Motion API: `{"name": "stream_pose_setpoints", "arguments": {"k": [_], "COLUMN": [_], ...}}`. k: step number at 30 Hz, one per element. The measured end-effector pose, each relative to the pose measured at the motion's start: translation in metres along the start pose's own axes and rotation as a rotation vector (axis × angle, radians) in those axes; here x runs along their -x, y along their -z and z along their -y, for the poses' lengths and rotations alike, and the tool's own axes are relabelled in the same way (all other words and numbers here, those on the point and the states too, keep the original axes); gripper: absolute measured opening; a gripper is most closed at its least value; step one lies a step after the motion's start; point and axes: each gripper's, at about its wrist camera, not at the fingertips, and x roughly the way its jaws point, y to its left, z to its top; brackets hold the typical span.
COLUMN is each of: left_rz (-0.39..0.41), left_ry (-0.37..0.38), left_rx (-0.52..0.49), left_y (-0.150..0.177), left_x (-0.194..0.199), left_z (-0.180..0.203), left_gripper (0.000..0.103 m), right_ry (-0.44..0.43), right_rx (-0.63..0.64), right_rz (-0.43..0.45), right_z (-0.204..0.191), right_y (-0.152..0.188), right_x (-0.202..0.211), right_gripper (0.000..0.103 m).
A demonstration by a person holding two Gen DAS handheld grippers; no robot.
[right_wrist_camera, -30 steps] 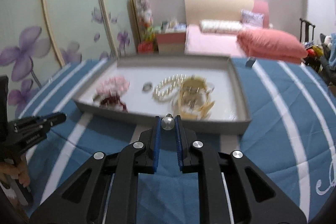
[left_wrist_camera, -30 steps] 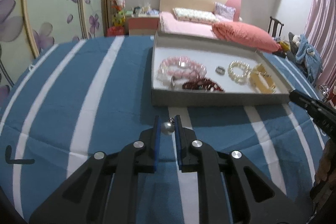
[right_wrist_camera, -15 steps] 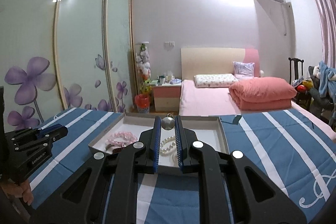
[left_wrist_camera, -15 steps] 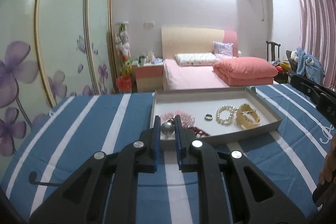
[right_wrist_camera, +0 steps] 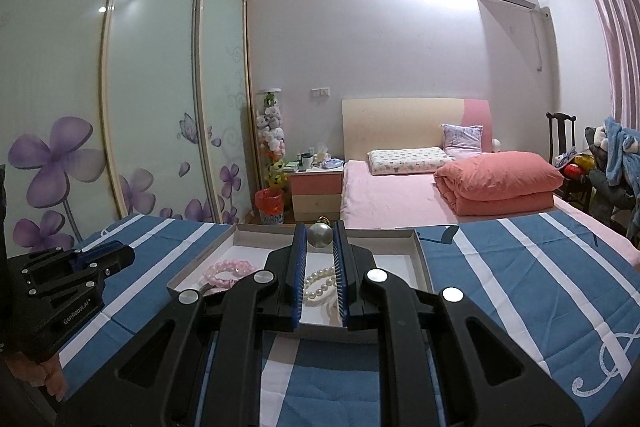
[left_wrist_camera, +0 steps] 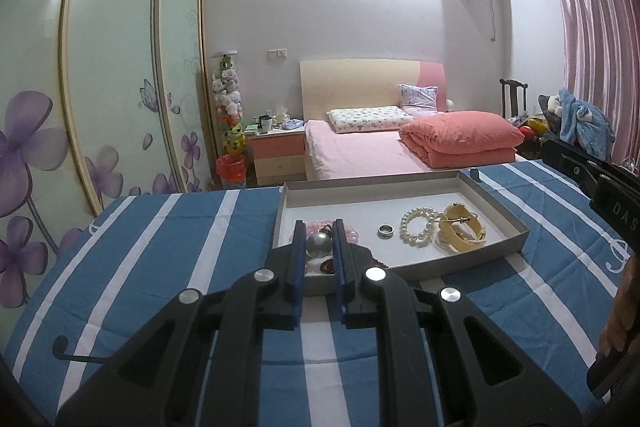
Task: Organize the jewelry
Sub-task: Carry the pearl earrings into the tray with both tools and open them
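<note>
A shallow grey tray (left_wrist_camera: 504, 211) lies on the blue striped cloth and holds a pink bead bracelet (left_wrist_camera: 352, 231), a dark red bead bracelet (left_wrist_camera: 326, 267), a ring (left_wrist_camera: 385, 231), a white pearl bracelet (left_wrist_camera: 418, 227) and a cream bangle (left_wrist_camera: 462, 231). My left gripper (left_wrist_camera: 318, 245) is shut on a silver pearl earring (left_wrist_camera: 318, 244), held above the tray's near left edge. My right gripper (right_wrist_camera: 320, 233) is shut on a second silver pearl earring (right_wrist_camera: 319, 234), above the tray (right_wrist_camera: 422, 263), where the pearl bracelet (right_wrist_camera: 320, 281) and pink bracelet (right_wrist_camera: 228, 271) show.
The blue-and-white striped cloth (left_wrist_camera: 160, 247) covers the table. Behind it stand a pink bed (left_wrist_camera: 368, 151), a nightstand (left_wrist_camera: 276, 151), a red bin (left_wrist_camera: 231, 171) and floral sliding wardrobe doors (left_wrist_camera: 108, 87). The other gripper shows at each view's edge (right_wrist_camera: 68, 279).
Both grippers have tilted up and lifted away from the tray, each still holding its earring. The views now show more of the room and less of the tray.
</note>
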Motion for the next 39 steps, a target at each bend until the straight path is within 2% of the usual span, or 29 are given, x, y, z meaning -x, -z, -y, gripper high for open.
{"name": "stream_pose_setpoints", "arguments": {"k": [6, 8, 13, 21, 29, 30, 33, 39], "left_rz": [0.002, -0.007, -0.016, -0.128, -0.202, -0.205, -0.208, -0.178], "left_ry": [0.034, 0.062, 0.079, 0.114, 0.172, 0.175, 0.186, 0.193], "left_rx": [0.018, 0.042, 0.041, 0.085, 0.086, 0.092, 0.117, 0.157], "left_y": [-0.015, -0.021, -0.032, -0.027, -0.013, -0.013, -0.012, -0.019], "left_x": [-0.023, -0.034, -0.071, -0.131, -0.158, -0.159, -0.160, -0.149], "left_z": [0.000, 0.001, 0.009, 0.016, 0.025, 0.025, 0.021, 0.011], "left_gripper": [0.014, 0.014, 0.014, 0.014, 0.014, 0.015, 0.027, 0.027], "right_ry": [0.010, 0.004, 0.007, -0.010, -0.030, -0.032, -0.045, -0.042], "right_rx": [-0.001, -0.025, -0.060, -0.105, -0.122, -0.126, -0.142, -0.167], "right_rz": [0.023, 0.002, -0.063, -0.190, -0.268, -0.268, -0.259, -0.209], "right_z": [0.003, 0.009, 0.020, 0.031, 0.033, 0.033, 0.038, 0.041], "right_y": [-0.011, -0.014, -0.009, 0.014, 0.025, 0.026, 0.023, 0.014], "right_x": [-0.016, -0.030, -0.066, -0.108, -0.126, -0.125, -0.123, -0.110], "right_gripper": [0.014, 0.014, 0.014, 0.014, 0.015, 0.016, 0.039, 0.040]}}
